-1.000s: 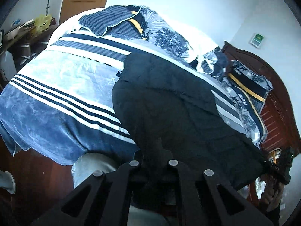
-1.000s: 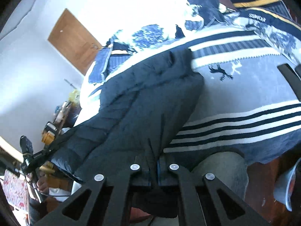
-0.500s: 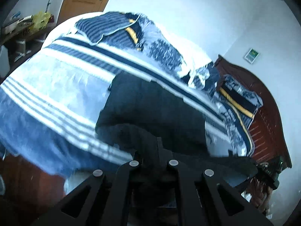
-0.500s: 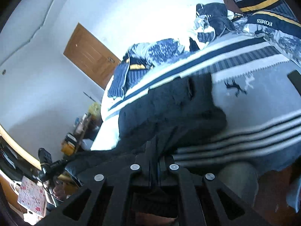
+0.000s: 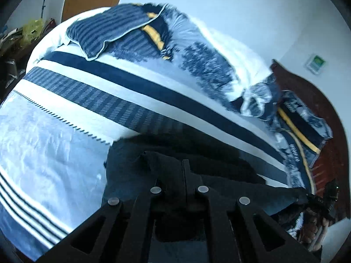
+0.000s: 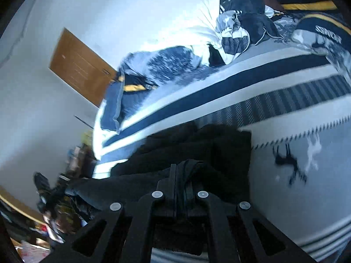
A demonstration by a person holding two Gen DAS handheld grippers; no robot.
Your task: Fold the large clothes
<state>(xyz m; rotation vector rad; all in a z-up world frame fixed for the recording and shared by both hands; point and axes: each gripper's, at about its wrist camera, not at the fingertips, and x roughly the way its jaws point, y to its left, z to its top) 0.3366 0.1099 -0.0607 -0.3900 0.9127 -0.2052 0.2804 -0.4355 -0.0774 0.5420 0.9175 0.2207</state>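
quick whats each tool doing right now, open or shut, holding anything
left tool: shut on the black jacket.
right tool: shut on the black jacket.

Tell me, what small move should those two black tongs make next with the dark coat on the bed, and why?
Probably lower the pinched hem onto the upper part of the black padded coat and let go. Both the left tongs and the right tongs are shut on its fabric, which already lies doubled over on the blue-and-white striped bedspread, so the fold looks nearly finished.
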